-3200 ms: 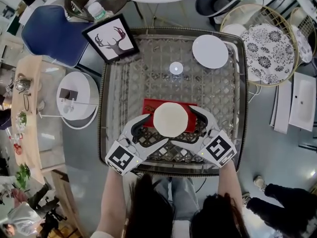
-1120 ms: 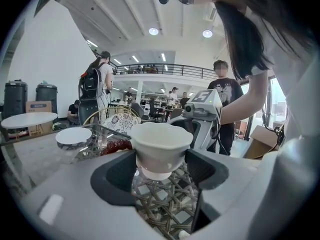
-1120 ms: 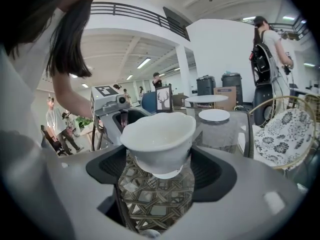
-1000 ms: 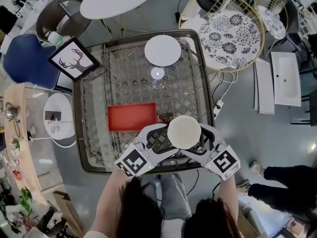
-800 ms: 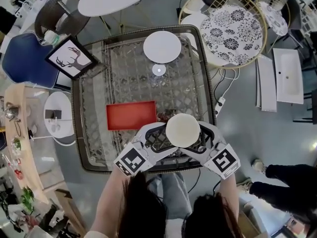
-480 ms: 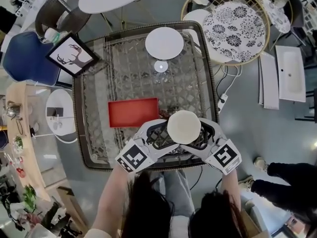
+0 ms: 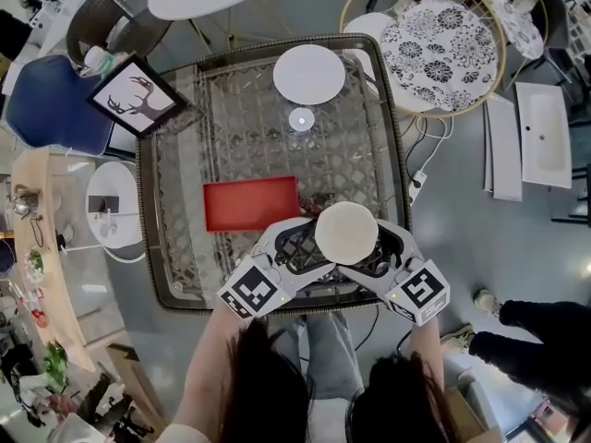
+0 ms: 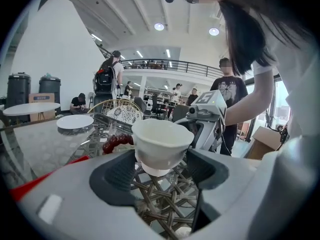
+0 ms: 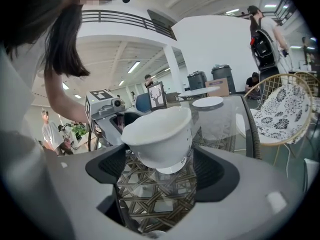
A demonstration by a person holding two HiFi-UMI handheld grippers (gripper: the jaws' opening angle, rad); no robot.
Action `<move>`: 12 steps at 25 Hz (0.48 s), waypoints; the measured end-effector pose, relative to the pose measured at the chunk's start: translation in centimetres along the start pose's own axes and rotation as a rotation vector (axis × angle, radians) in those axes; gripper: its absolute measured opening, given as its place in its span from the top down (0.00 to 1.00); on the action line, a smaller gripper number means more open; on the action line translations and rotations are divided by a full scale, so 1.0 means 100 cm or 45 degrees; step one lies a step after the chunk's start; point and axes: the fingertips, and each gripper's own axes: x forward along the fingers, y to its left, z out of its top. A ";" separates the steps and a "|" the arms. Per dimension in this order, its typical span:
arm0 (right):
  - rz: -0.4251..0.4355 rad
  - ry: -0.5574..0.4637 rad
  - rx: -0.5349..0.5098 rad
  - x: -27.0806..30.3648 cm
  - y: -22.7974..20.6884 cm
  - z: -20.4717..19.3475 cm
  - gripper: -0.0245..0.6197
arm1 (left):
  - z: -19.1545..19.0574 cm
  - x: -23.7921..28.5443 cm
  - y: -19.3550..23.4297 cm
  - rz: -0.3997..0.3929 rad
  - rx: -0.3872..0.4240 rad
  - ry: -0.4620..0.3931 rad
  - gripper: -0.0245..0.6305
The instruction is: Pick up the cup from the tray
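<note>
A white cup [image 7: 345, 233] hangs above the glass table, to the right of the red tray [image 7: 249, 203] and near the table's front edge. My left gripper [image 7: 309, 247] grips it from the left and my right gripper [image 7: 374, 249] from the right. In the left gripper view the cup [image 8: 161, 144] sits upright between the dark pads of the left gripper [image 8: 161, 170]. The right gripper view shows the cup [image 9: 160, 139] slightly tilted between the jaws of the right gripper [image 9: 157, 171], its base off the glass. The tray holds nothing.
The glass table has a woven rim [image 7: 175, 275]. A white plate [image 7: 309, 74] and a small round white object [image 7: 301, 118] sit at the far side. A deer picture [image 7: 137, 95] leans at the far left corner. Dark red beads [image 8: 115, 141] lie beside the tray.
Since the earliest frame both grippers have carried the cup from over the red tray to its right. Over the last second they have stayed almost still.
</note>
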 end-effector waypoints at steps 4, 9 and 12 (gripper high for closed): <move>-0.018 0.015 0.039 -0.004 -0.001 -0.002 0.20 | -0.010 -0.007 -0.001 0.020 0.025 0.063 0.48; -0.045 -0.027 0.109 -0.025 0.005 -0.001 0.18 | -0.021 -0.027 -0.007 0.075 -0.049 0.086 0.48; -0.057 -0.022 0.120 -0.028 0.017 0.002 0.18 | -0.013 -0.040 -0.005 0.156 -0.135 0.019 0.48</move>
